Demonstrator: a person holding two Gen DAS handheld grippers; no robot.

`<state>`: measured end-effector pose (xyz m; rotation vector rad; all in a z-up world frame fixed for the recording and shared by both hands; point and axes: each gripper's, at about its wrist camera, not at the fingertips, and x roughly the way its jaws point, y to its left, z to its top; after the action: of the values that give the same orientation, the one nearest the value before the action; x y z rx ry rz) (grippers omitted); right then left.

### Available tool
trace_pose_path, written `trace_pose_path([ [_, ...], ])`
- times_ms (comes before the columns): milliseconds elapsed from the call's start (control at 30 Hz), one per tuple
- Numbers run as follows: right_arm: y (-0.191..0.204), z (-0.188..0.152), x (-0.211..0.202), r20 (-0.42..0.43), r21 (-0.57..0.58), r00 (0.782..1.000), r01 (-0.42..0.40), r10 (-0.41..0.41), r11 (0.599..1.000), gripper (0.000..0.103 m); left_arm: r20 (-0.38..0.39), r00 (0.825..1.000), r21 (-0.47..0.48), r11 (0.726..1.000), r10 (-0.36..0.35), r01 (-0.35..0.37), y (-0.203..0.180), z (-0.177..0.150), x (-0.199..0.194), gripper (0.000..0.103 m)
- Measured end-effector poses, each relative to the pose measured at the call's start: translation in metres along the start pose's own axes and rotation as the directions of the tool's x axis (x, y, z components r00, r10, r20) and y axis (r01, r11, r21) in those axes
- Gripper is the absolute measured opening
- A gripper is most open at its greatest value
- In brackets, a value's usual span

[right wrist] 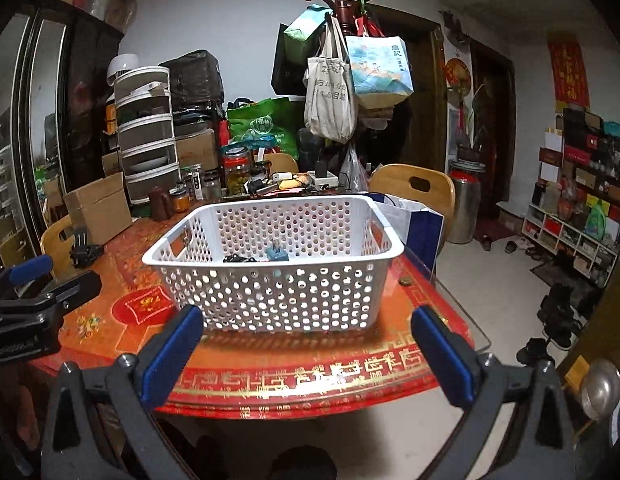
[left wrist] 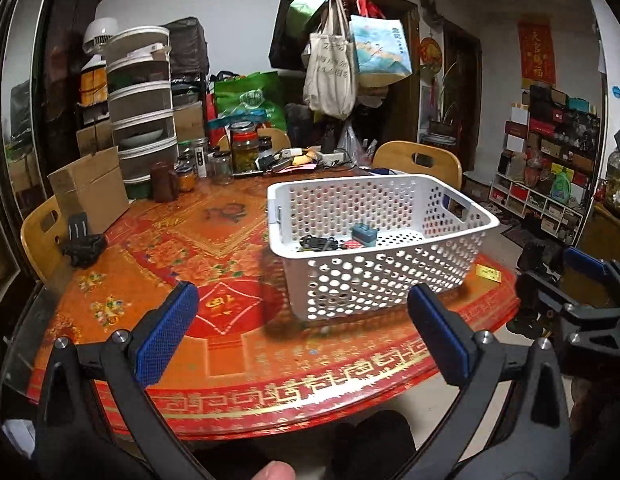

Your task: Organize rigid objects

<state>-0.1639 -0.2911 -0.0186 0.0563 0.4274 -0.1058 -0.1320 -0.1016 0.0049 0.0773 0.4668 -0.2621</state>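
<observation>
Jars, a box and bags crowd the table behind the basket. Bag writing looks too blurry to read. Both grippers gape wide, holding nothing.

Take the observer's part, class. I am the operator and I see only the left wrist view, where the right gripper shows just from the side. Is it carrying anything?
Observer: No. The right gripper is open, with nothing between its fingers, and it faces the white basket.
Operator: Is there anything close to it that I might knock?
Observer: A round metal door knob sits close on its right.
Operator: What about the table edge on that side?
Observer: The corner of a glass sheet juts out past the table there.
</observation>
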Motion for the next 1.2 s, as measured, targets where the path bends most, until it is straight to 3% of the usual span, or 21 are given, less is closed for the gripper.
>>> trace_pose_path([
  [400,-0.001,-0.024,-0.022,0.037,-0.002,0.999,-0.039,0.039,0.999,0.103,0.027,1.0,-0.012,1.0,-0.005,0.005,-0.02,-0.029,-0.009,0.103],
  [900,0.014,-0.018,-0.01,0.055,-0.015,0.996,-0.075,0.075,0.997,0.103,0.043,0.998,-0.075,0.996,0.051,-0.047,-0.01,-0.009,0.013,0.103],
  [1200,0.011,-0.015,-0.005,0.097,0.007,0.992,-0.081,0.08,0.997,0.103,0.041,0.998,-0.098,0.994,0.048,-0.043,-0.007,0.003,0.03,0.103],
])
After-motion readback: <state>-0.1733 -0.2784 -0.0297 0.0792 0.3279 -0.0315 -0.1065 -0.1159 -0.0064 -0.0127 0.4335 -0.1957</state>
